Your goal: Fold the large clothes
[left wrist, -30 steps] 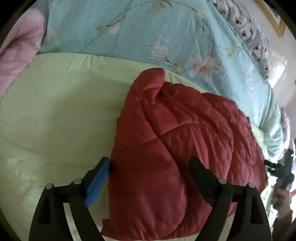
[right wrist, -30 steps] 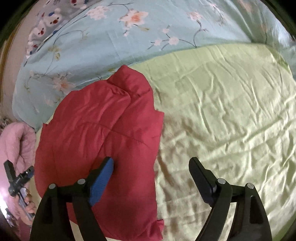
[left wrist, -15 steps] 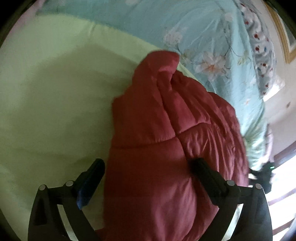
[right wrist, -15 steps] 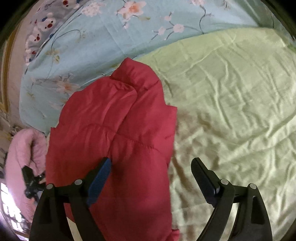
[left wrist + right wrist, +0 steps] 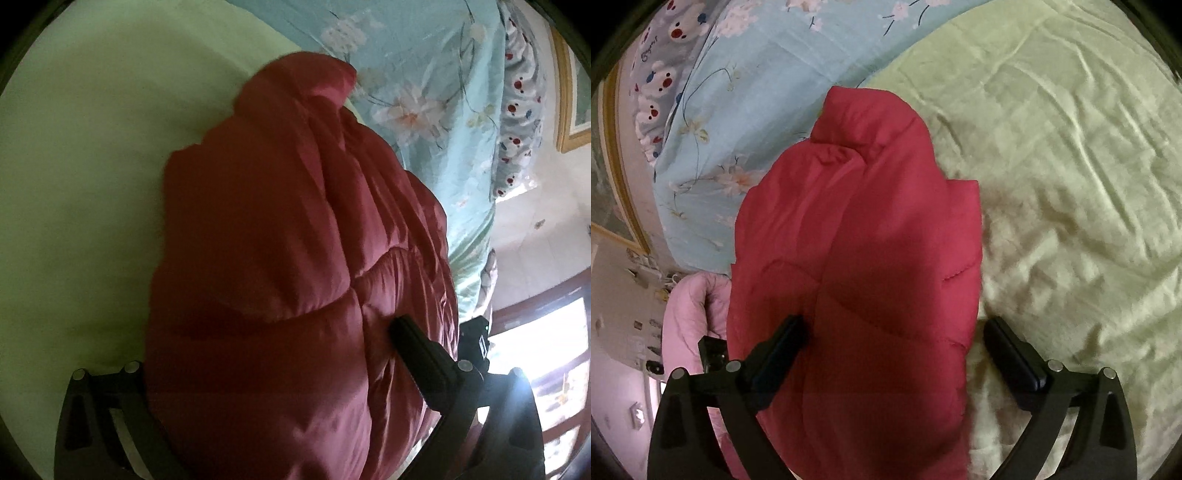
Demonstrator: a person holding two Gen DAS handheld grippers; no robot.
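- Red puffer jacket is lying folded up in a bundle on the pale green bedsheet, collar end pointing away from me. Using the jacket as my ref point for everything.
- Just past the collar end there's a light blue floral quilt, and past that a grey pillowcase w/ a cartoon bear print.
- My left gripper is spread as wide as it goes, straddling the near end of the jacket. Its right finger sits on top of the padding, looks like it's denting it a bit. The other finger is hidden behind the jacket's left edge, so can't say if it touches. Nothing's clamped afaict.
- My right gripper is opening right now, jacket's near end between the jaws. Left finger lies on the red fabric, right finger is off the jacket's right edge, over the sheet. Not pinching anything.
- Something pink and quilted sits just beside the jacket's left side in the right wrist view, can't tell what it is tbh.
- Sheet to the right of the jacket is pretty wrinkled.
- Left wrist view is blurry + dark near the bottom, so fine detail is iffy there.
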